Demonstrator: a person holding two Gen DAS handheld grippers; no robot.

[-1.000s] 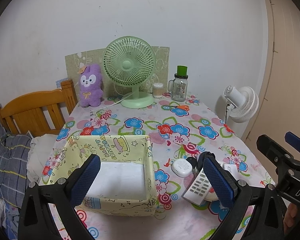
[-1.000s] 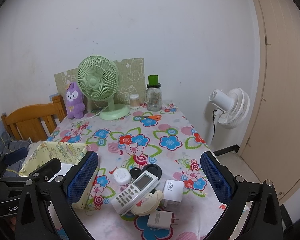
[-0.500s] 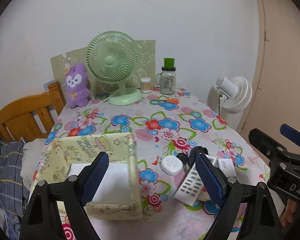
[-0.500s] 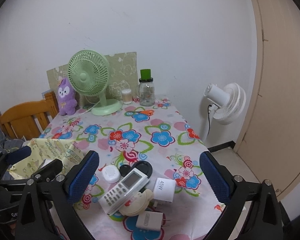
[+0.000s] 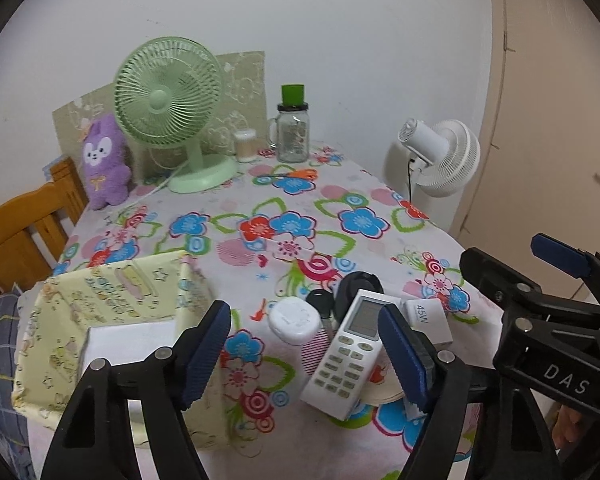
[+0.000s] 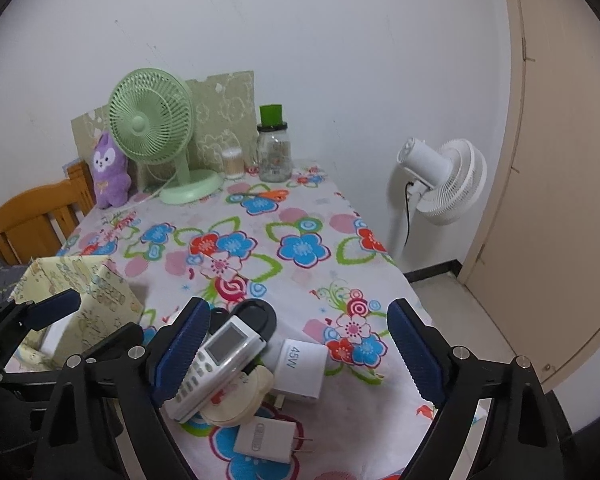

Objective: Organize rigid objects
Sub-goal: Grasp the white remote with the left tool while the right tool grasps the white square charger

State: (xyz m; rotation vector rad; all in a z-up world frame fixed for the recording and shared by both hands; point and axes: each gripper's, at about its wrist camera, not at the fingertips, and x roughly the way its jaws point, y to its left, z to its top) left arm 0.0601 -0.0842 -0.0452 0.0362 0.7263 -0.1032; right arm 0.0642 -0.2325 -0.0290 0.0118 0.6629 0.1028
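- Rigid objects first, left wrist view: the white rectangular remote control [image 5: 347, 354], round white plastic case [image 5: 294, 320] and white 45W charger block [image 5: 428, 317] lie clustered on the floral-clothed surface [image 5: 260, 216]. The yellow patterned cardboard box [image 5: 112, 320] looks empty. The left gripper [image 5: 306, 354] is closing, holding nothing.
- Right wrist view: the right gripper [image 6: 298, 354] is closing too, bare above the pile; the sorting looks unstarted.

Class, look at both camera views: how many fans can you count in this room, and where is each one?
2. The green fan stands at the table's far end beside the purple plush toy. The white fan stands off the table, by the door. Others may be hidden out of frame.
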